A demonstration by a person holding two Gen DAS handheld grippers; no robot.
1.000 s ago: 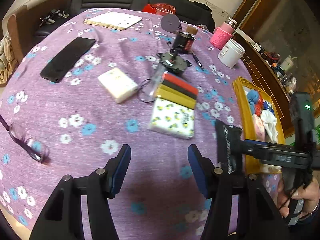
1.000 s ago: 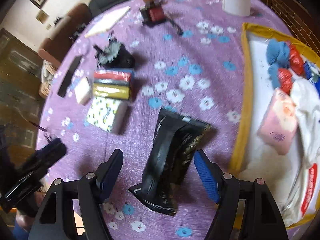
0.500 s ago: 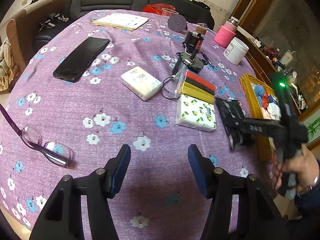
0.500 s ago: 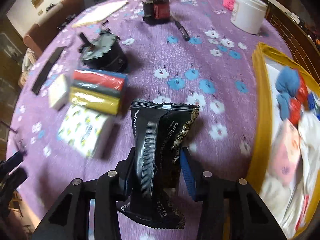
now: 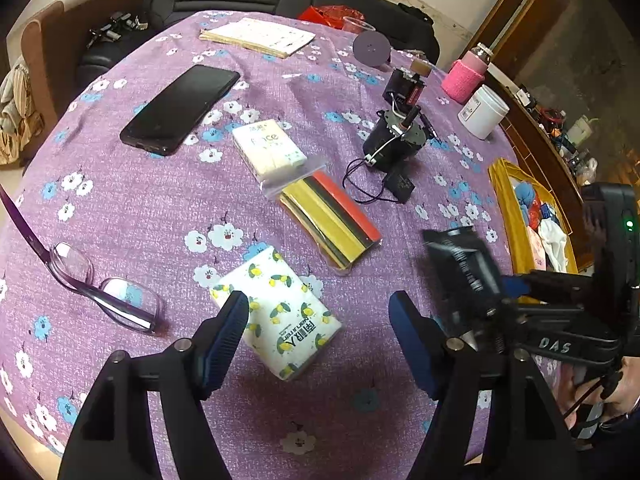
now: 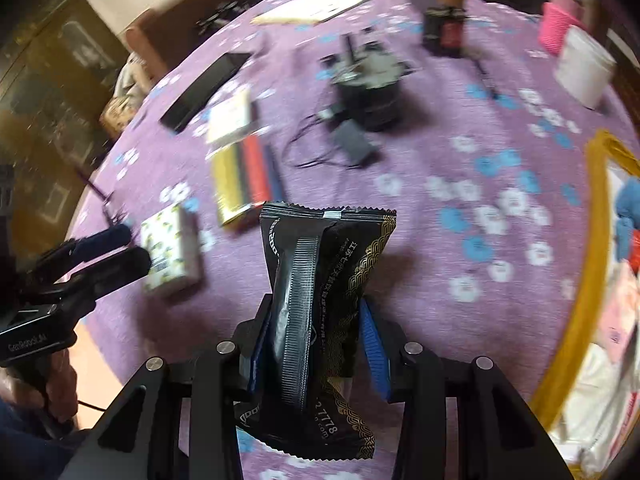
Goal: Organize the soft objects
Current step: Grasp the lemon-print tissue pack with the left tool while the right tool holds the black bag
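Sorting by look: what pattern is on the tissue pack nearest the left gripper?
White with small yellow lemons and green leaves on the tissue pack; clearest in the left wrist view.

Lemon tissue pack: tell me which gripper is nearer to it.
Left. The left gripper hangs right over the lemon tissue pack, jaws opening astride its near end. The right gripper is off to its side, shut on the black pouch.
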